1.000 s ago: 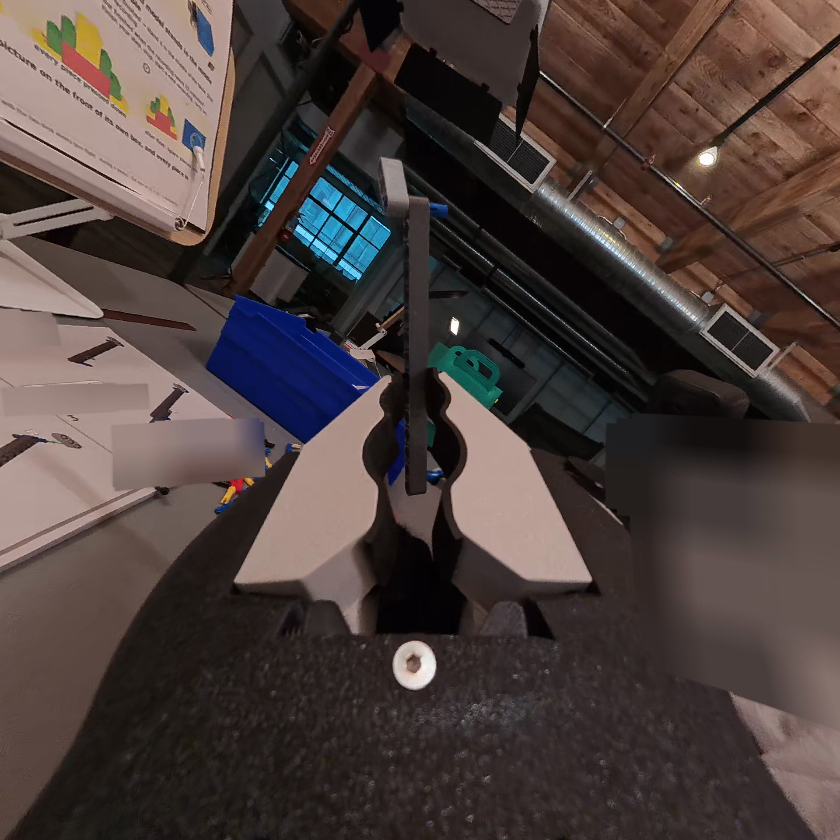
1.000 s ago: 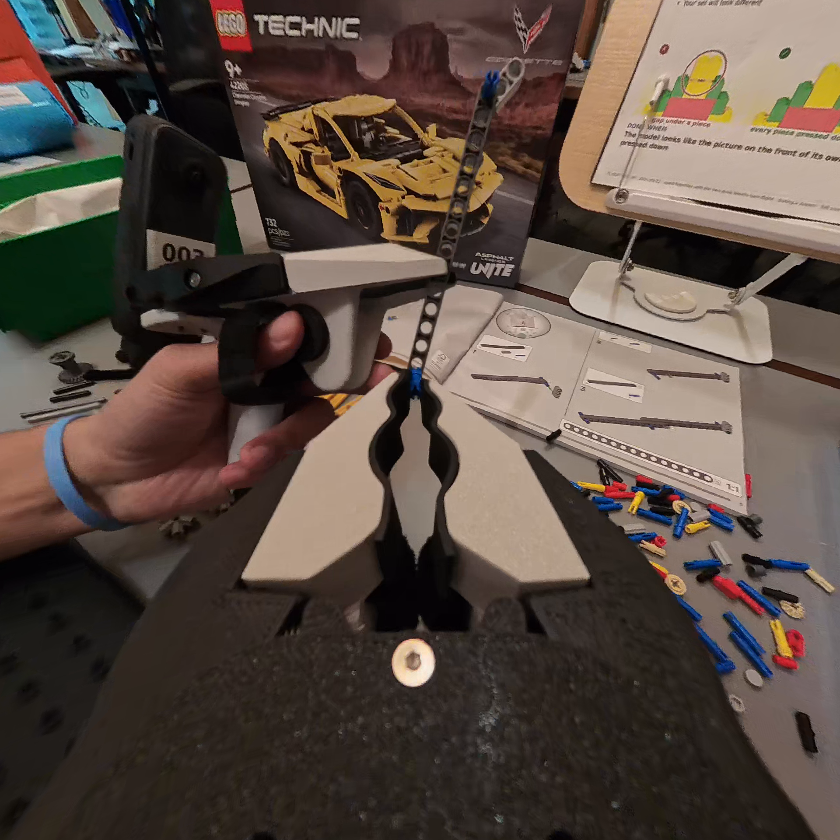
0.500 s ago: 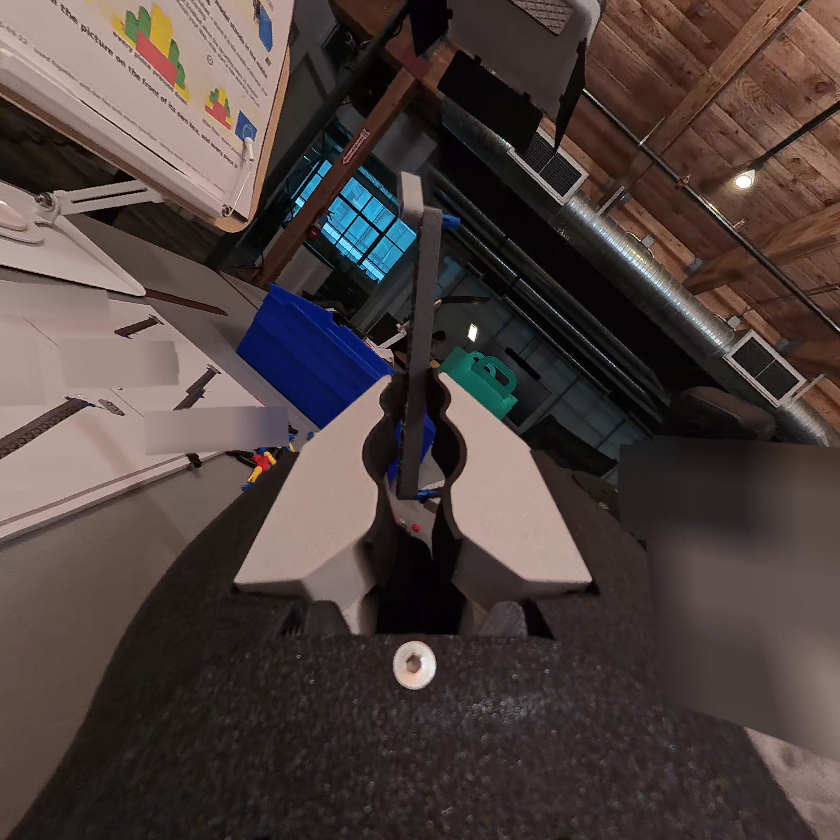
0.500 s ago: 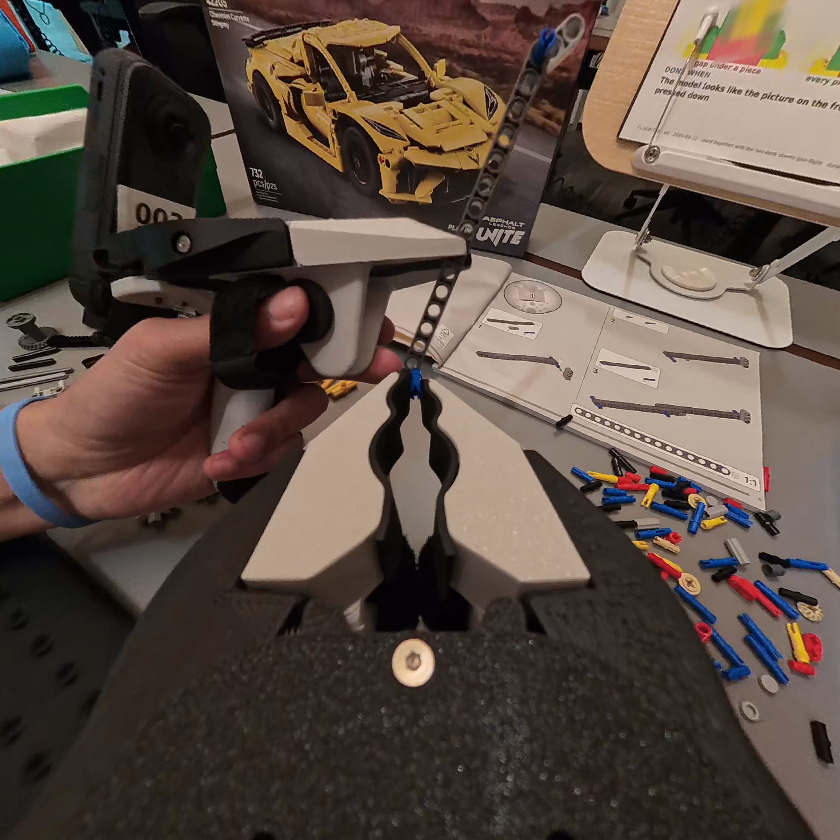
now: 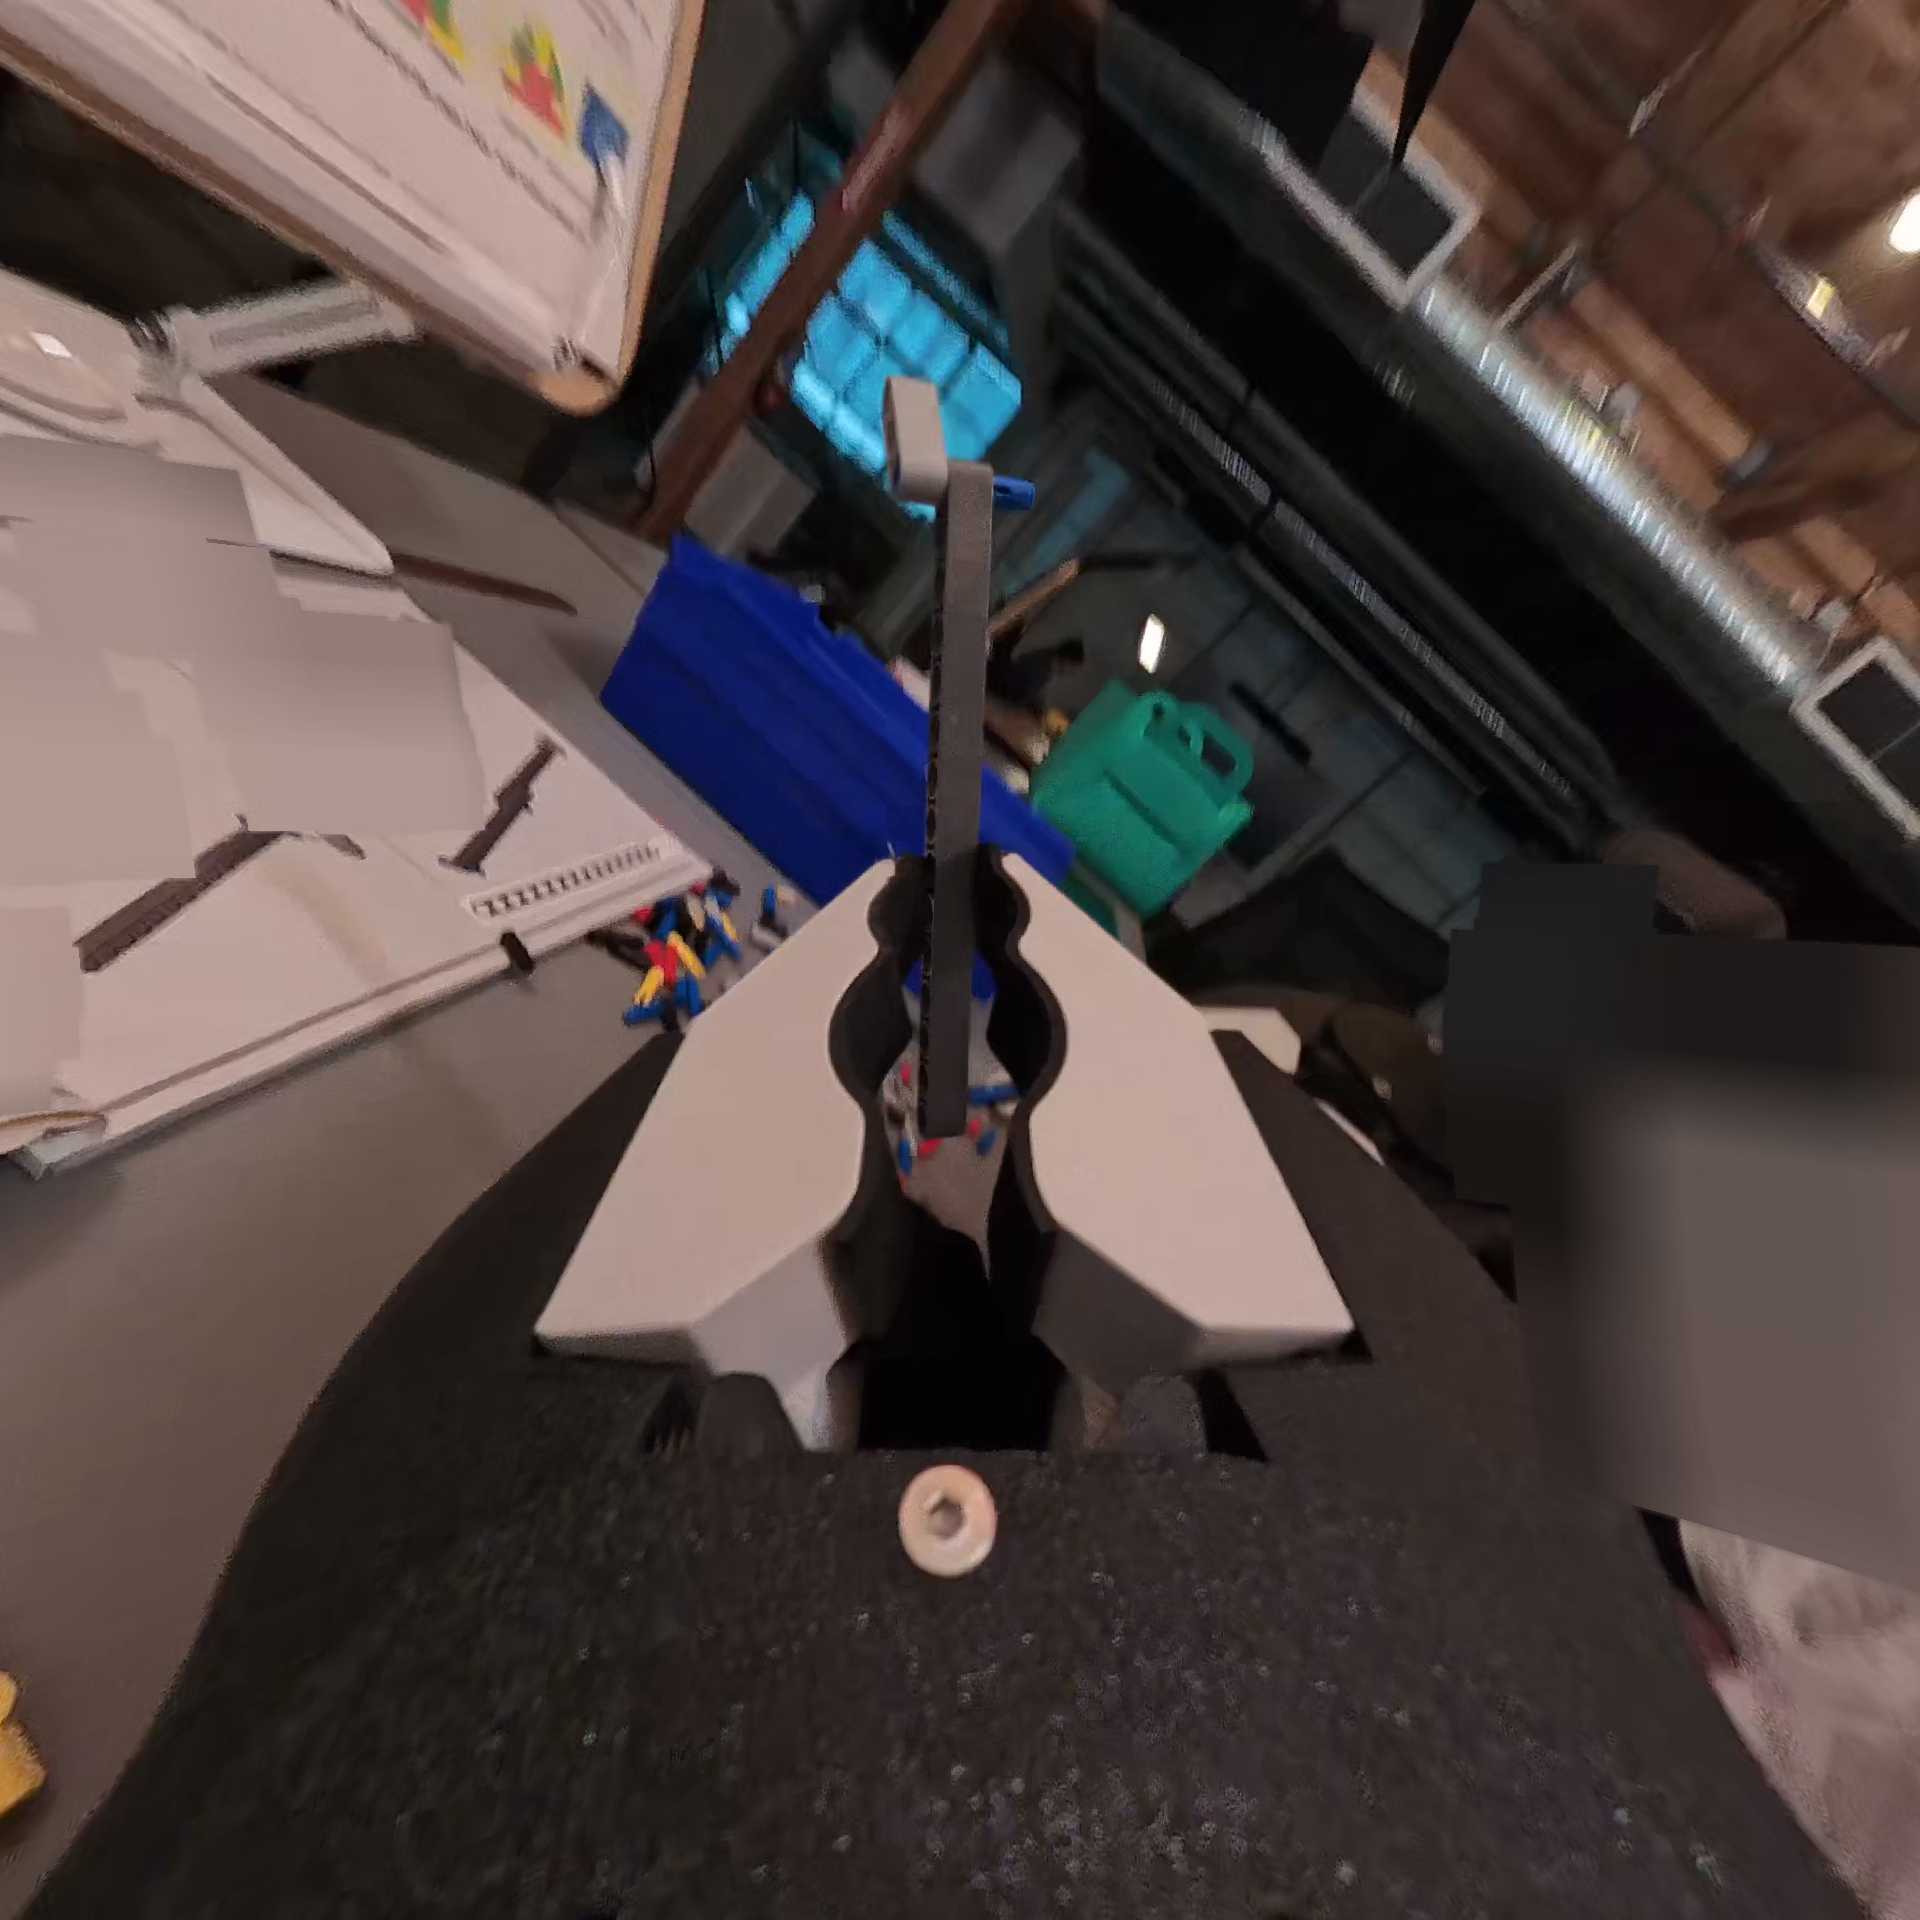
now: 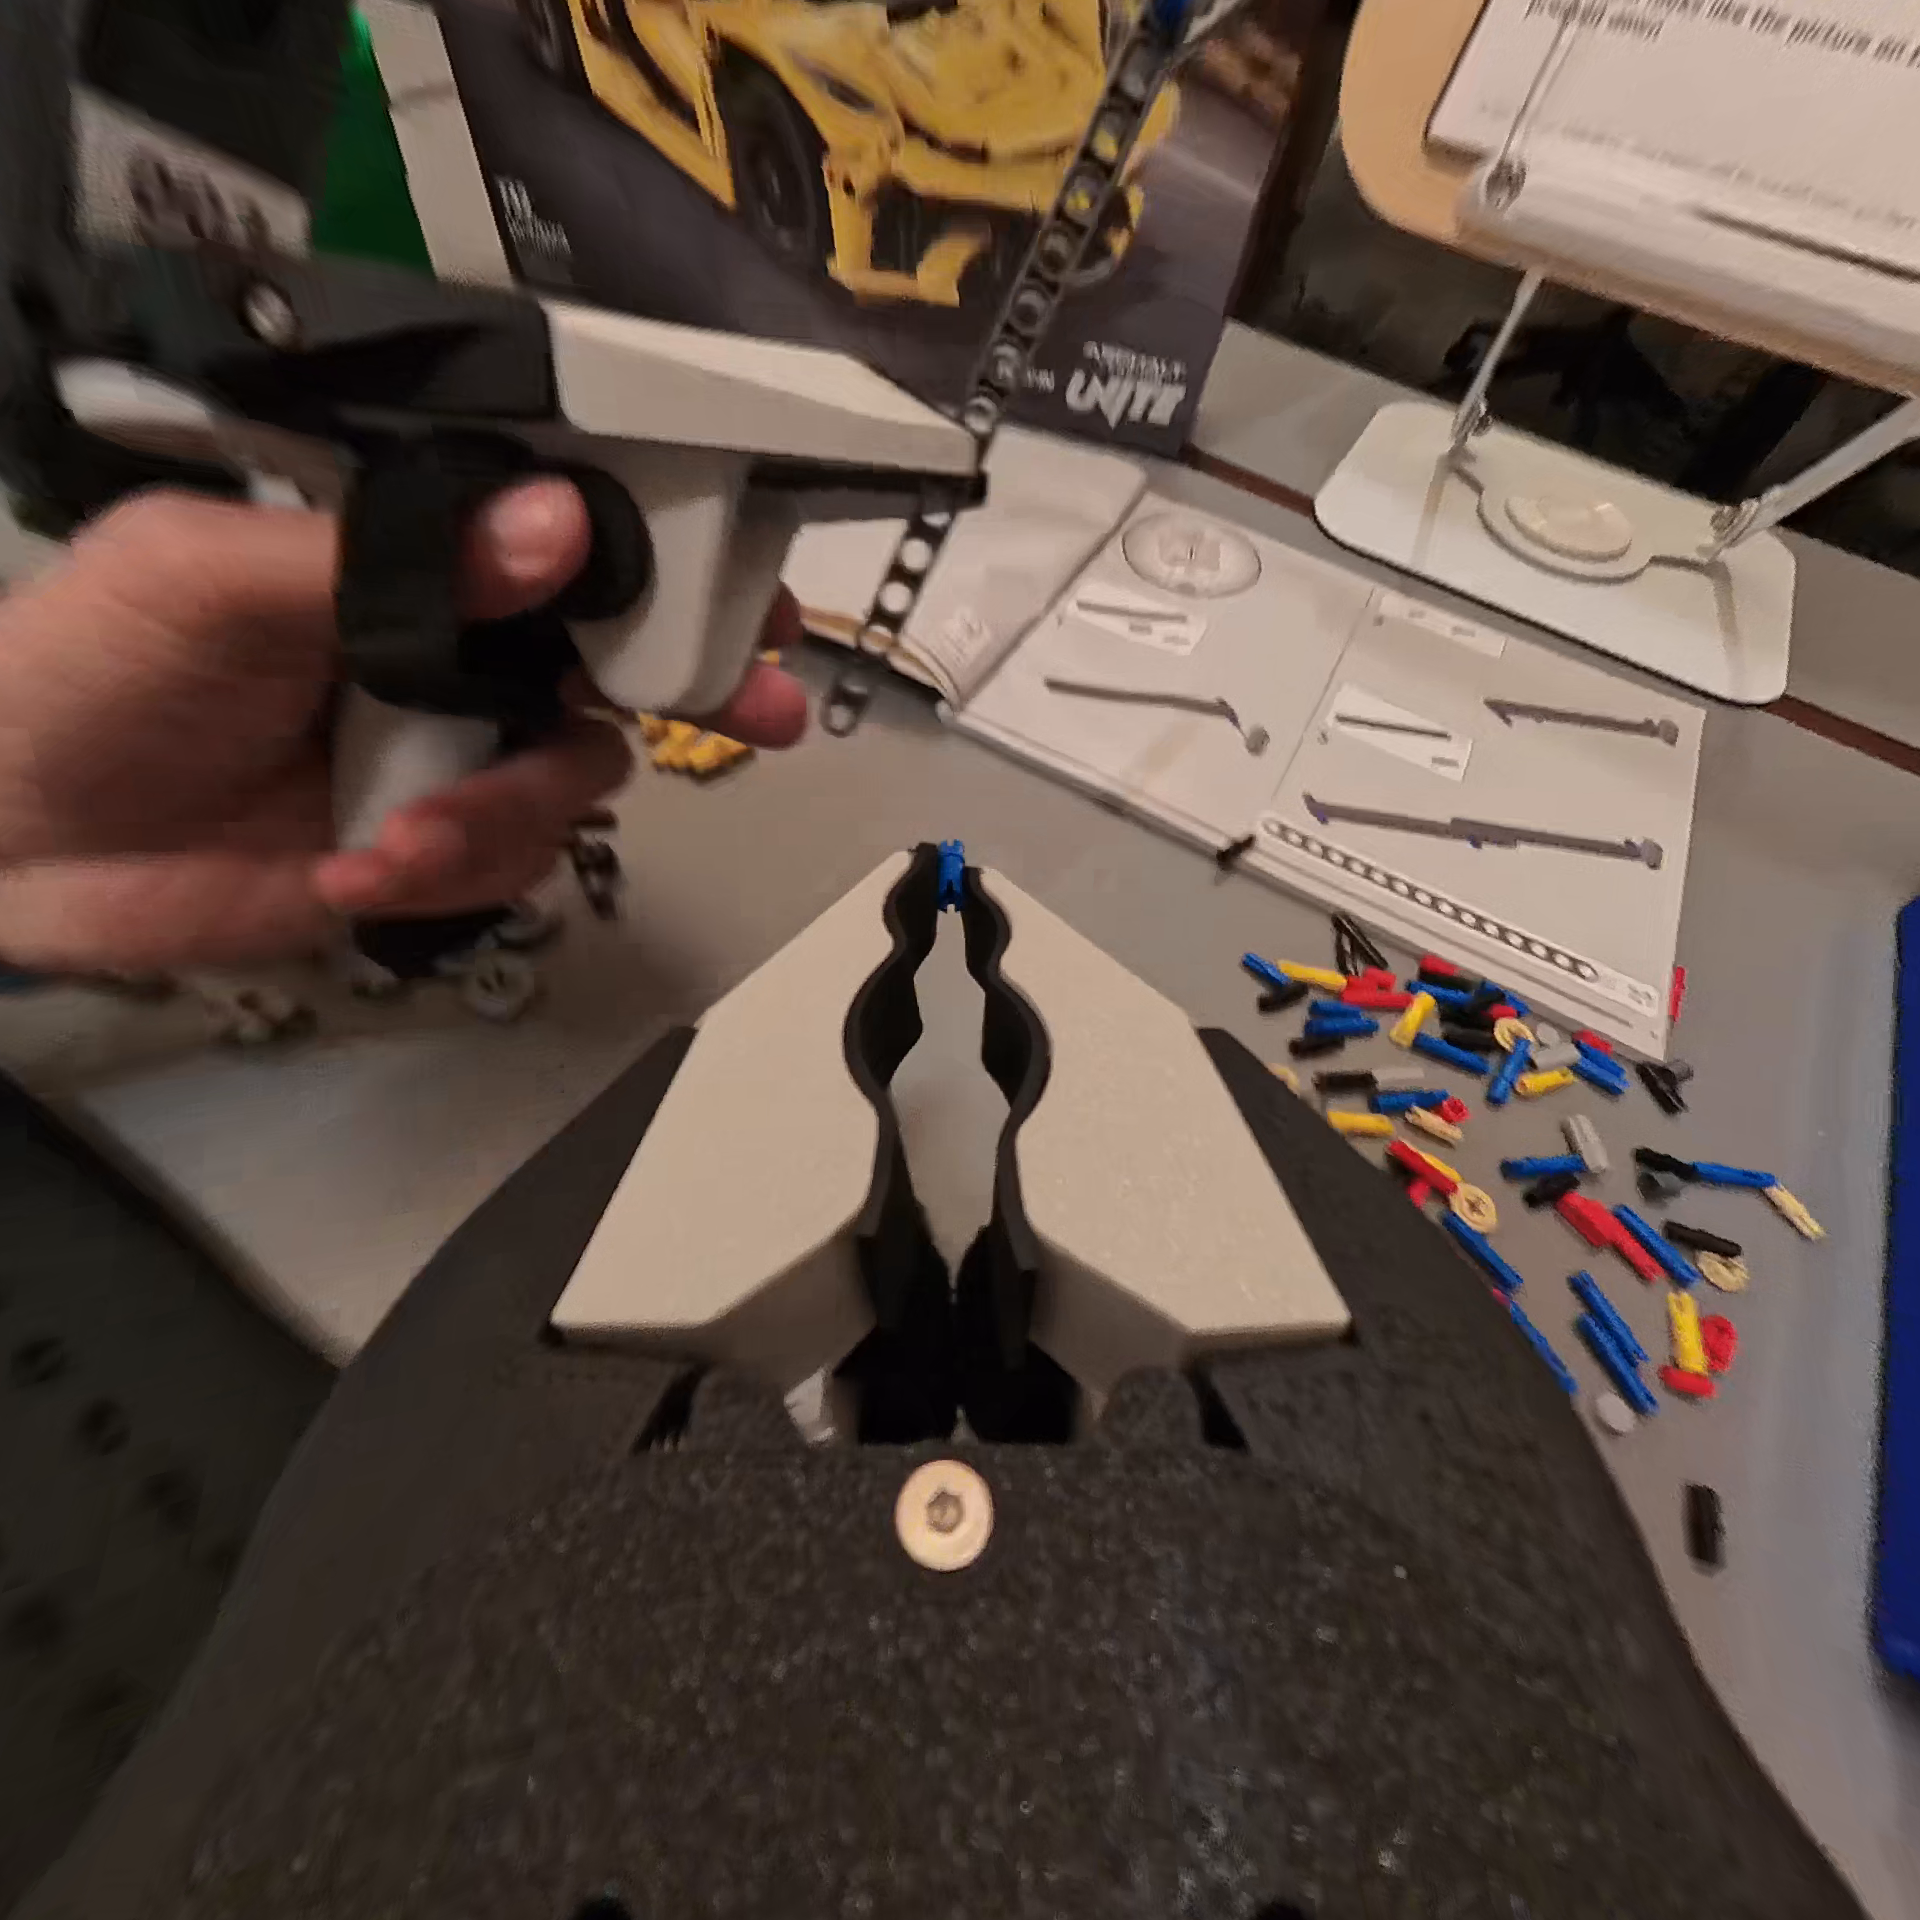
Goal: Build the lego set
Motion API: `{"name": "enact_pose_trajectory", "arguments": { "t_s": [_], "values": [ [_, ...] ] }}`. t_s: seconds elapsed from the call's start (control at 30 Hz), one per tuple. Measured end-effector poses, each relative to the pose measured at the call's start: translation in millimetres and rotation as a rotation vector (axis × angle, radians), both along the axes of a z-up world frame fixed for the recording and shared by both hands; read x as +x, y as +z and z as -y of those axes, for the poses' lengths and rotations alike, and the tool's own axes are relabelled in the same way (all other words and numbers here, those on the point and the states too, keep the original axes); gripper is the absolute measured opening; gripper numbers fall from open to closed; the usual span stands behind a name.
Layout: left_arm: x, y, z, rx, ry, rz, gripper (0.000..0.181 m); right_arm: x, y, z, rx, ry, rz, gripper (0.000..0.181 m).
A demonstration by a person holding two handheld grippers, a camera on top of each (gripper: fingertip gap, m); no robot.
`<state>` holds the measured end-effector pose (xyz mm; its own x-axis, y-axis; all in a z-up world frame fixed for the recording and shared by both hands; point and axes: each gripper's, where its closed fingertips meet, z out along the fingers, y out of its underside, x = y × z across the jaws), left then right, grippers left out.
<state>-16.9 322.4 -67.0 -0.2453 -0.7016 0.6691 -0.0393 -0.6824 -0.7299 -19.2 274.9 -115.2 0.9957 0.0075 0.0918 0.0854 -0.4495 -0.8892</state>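
Between my right gripper's tips, pinched tight, sits a small blue plastic pin, now pulled clear of the long black perforated beam; a second ago they met. My left gripper clamps that beam upright, grey connector on top.

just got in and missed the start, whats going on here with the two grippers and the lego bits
A person is building a Lego set with two hand-held grippers. The left gripper is shut on a long black beam and holds it up over the table. The right gripper pinches a small blue pin at its tips, apart from the beam's lower end. Loose pins lie by the open instruction booklet, with the set's box behind.
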Motion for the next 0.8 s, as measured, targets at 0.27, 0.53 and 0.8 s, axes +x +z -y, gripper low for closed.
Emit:
{"name": "enact_pose_trajectory", "arguments": {
  "t_s": [0.27, 0.53, 0.8],
  "values": [
    [-11, -62, 10, 0.515, -0.132, -0.523, 0.007, 38, -16, 32, 0.054, 0.020, 0.049, 0.004],
    [1, -7, 21, 0.038, -0.023, -0.152, 0.007, -25, 5, 15, 0.167, 0.077, -0.183, 0.004],
    [-3, -7, 30, 0.063, 0.100, -0.080, 0.007, -21, 0, 13, 0.147, 0.025, -0.131, 0.004]
  ]
}}
